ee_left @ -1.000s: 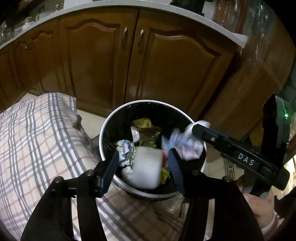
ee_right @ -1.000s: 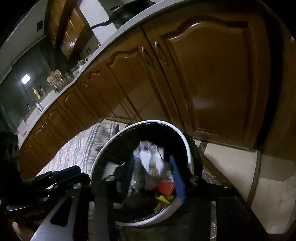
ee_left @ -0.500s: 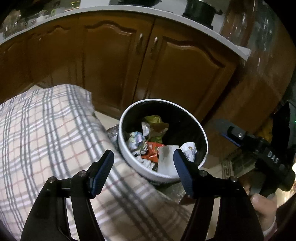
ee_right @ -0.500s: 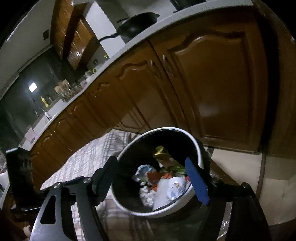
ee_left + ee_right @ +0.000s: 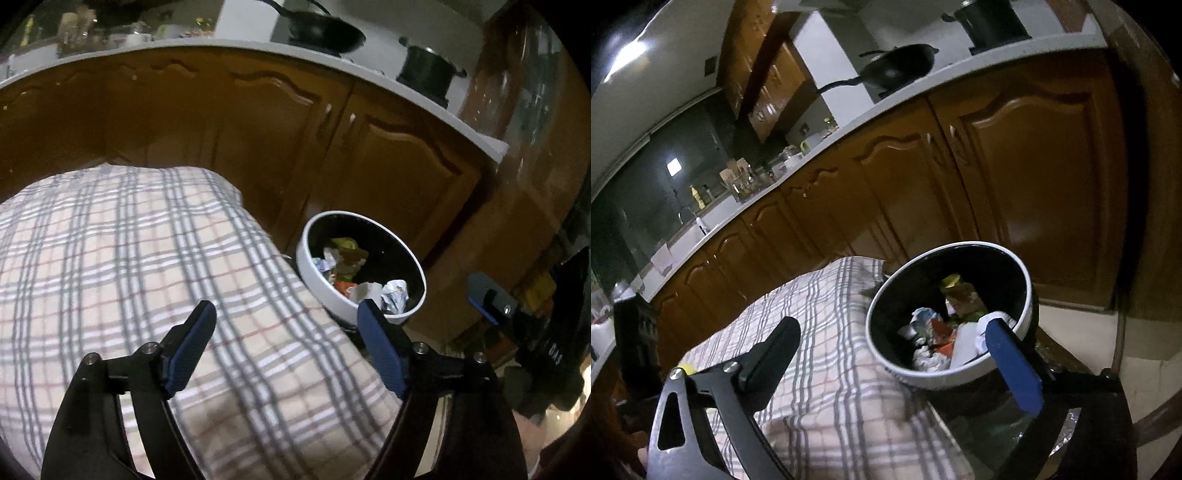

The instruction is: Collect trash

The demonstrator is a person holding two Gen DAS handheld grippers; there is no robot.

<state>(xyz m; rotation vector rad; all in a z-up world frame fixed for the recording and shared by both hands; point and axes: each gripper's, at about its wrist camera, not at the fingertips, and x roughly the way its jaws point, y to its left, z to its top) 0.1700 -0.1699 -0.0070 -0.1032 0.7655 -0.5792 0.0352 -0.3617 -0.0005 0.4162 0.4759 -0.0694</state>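
Where crumpled trash fills bin

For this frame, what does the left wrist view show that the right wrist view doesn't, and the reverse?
Left wrist only: the right gripper's body at the right edge, beside the trash bin.

Right wrist only: the long counter run back to a tap, the upper cabinets, and floor right of the bin.

Both: the open, empty left gripper or right gripper in the foreground, the plaid cloth, the bin full of crumpled trash, brown cabinet doors, and the black pan and pot.
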